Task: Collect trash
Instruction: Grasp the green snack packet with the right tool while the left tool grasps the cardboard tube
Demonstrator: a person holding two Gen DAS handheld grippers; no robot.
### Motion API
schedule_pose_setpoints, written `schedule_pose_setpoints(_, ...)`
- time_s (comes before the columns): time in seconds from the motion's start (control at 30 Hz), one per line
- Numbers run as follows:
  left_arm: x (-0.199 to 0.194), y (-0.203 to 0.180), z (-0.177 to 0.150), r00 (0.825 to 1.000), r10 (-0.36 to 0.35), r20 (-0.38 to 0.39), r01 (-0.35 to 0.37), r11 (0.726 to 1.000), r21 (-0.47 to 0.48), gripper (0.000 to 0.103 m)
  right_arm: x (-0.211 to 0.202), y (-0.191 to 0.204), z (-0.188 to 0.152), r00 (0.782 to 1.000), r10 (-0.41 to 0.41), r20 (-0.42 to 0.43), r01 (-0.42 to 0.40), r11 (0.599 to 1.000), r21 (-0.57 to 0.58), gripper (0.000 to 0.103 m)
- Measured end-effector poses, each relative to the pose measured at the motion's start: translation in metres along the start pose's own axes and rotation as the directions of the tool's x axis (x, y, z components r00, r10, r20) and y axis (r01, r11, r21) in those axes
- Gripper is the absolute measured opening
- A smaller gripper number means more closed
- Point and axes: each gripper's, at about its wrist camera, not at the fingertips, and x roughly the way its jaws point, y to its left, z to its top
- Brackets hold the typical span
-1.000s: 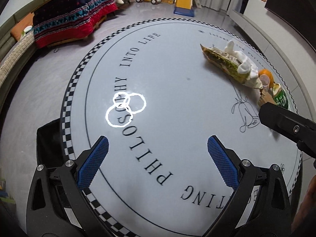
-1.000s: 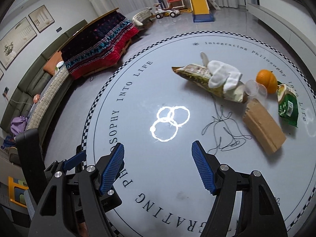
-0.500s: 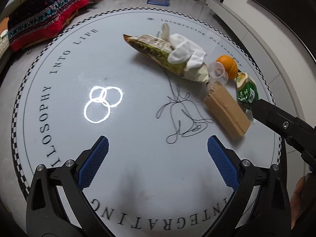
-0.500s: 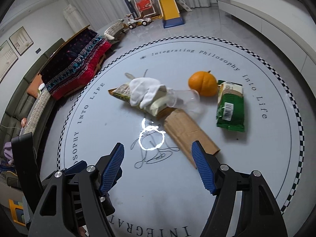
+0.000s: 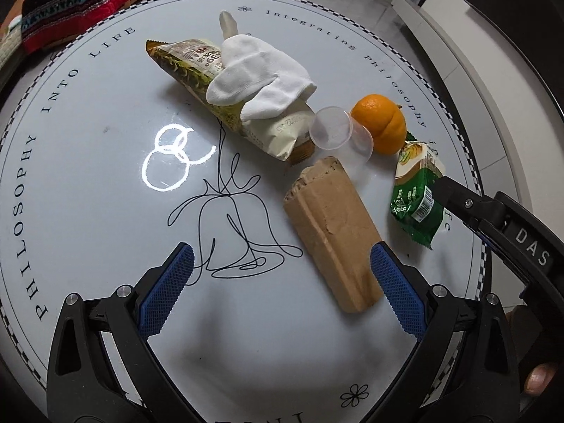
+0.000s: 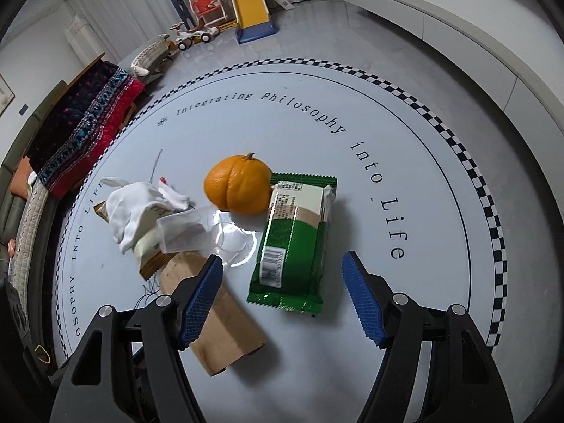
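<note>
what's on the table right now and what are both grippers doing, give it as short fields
surface: round white table with printed lettering
trash: green wrapper, brown paper bag, yellow-green snack bag, clear plastic cup
other items: orange, white glove lying on the snack bag
left gripper: open, empty, near the paper bag
right gripper: open, empty, fingers either side of the green wrapper

Orange fruit (image 6: 237, 186), green-and-white wrapper (image 6: 292, 243), brown paper bag (image 5: 333, 232), white glove (image 5: 257, 74).

Round white surface (image 5: 105, 232) with a checkered rim: snack bag (image 5: 197, 70), paper bag (image 5: 335, 232), cup (image 5: 333, 128), orange (image 5: 382, 121), green packet (image 5: 416, 194) toward 2 o'clock.
</note>
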Motion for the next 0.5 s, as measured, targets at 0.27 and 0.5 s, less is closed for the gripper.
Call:
schedule_pose_setpoints(0.27,0.023,-0.015,0.008,0.998,0.053,-0.023,-0.054,0.996,-0.065,0.097,0.035,-0.006,0.016,0.996,-0.010,-0.086,0.009,1.000,-0.008,0.067)
schedule_pose_setpoints(0.5,0.036,-0.031,0.010,0.998,0.052,-0.038,-0.055,0.993,-0.101,0.097,0.028,-0.028,0.009,0.997,0.005,-0.076,-0.001,0.999,0.041,0.049)
